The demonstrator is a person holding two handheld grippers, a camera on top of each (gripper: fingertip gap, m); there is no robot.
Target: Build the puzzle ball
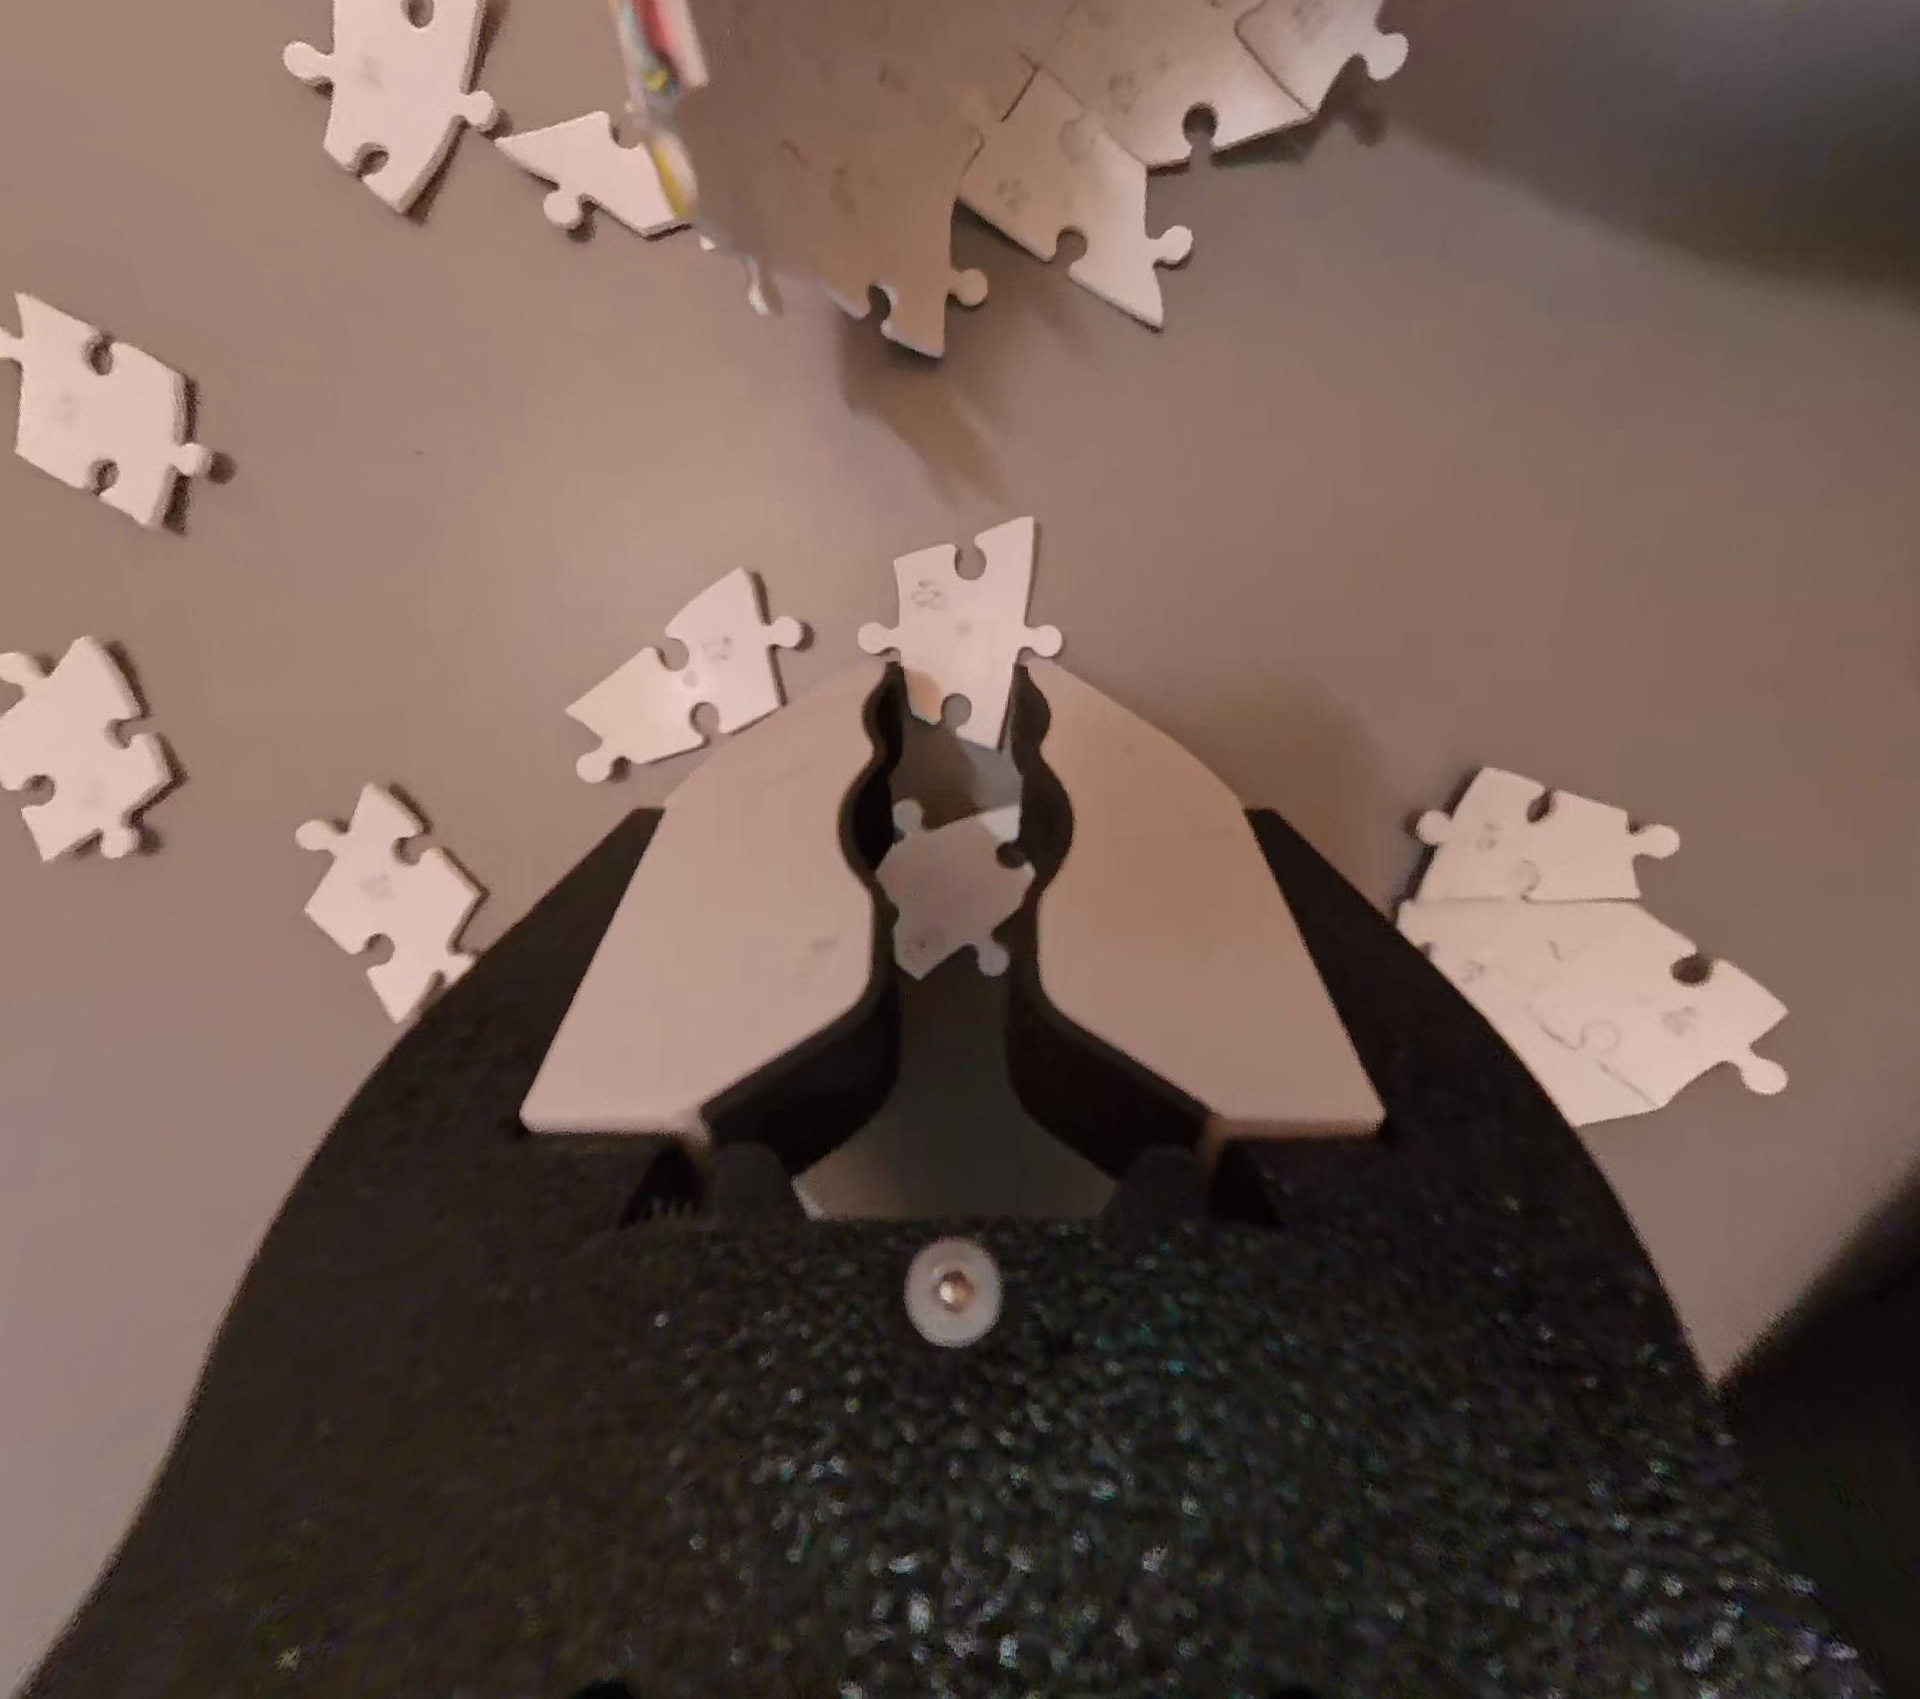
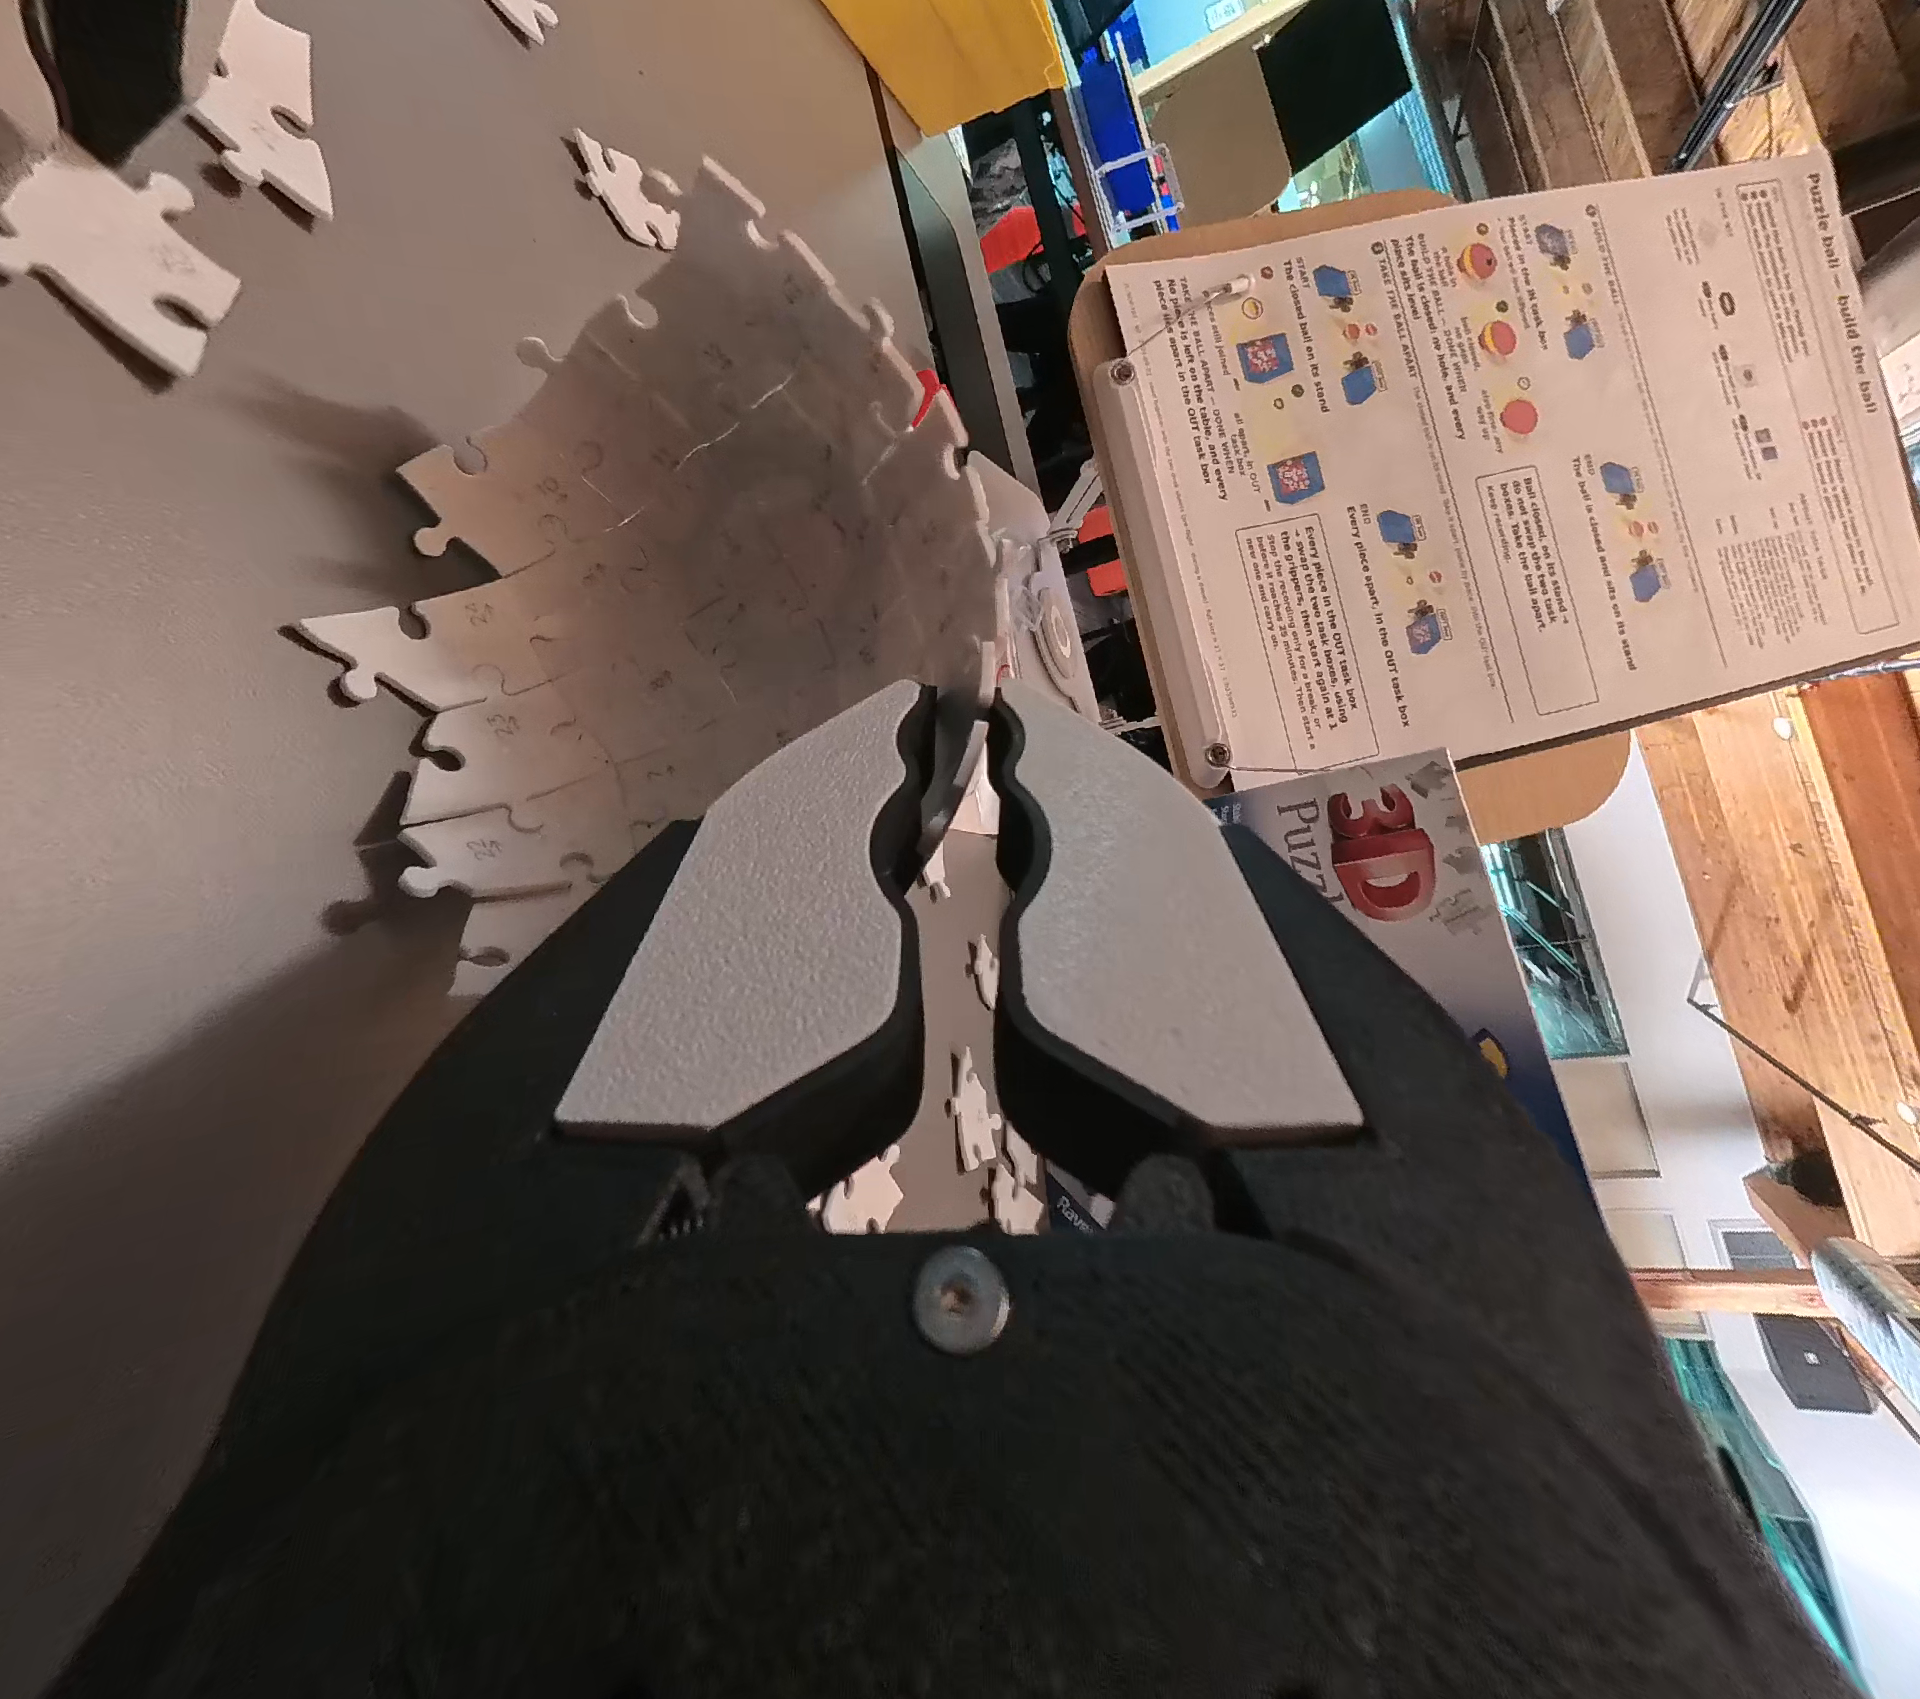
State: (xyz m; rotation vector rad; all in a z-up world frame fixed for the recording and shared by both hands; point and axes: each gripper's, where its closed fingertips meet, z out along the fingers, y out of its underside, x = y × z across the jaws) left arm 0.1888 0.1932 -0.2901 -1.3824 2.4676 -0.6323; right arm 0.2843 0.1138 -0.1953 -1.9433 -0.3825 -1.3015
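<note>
Grey table [image 1: 520, 444] carries a curved shell of joined white puzzle pieces [image 2: 727, 506], blank backs facing the camera, lifted off the surface. Right gripper [image 2: 961, 714] pinches the shell's rim, both pads pressed on its edge. Left gripper [image 1: 956, 683] has its fingertips closed on a single white piece [image 1: 961, 610] standing upright above the table. Loose white pieces [image 1: 384, 80] lie scattered flat around both, toward the table's edges.

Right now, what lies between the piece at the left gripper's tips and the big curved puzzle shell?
Only bare grey table, as the left wrist view shows, between piece and shell.
</note>
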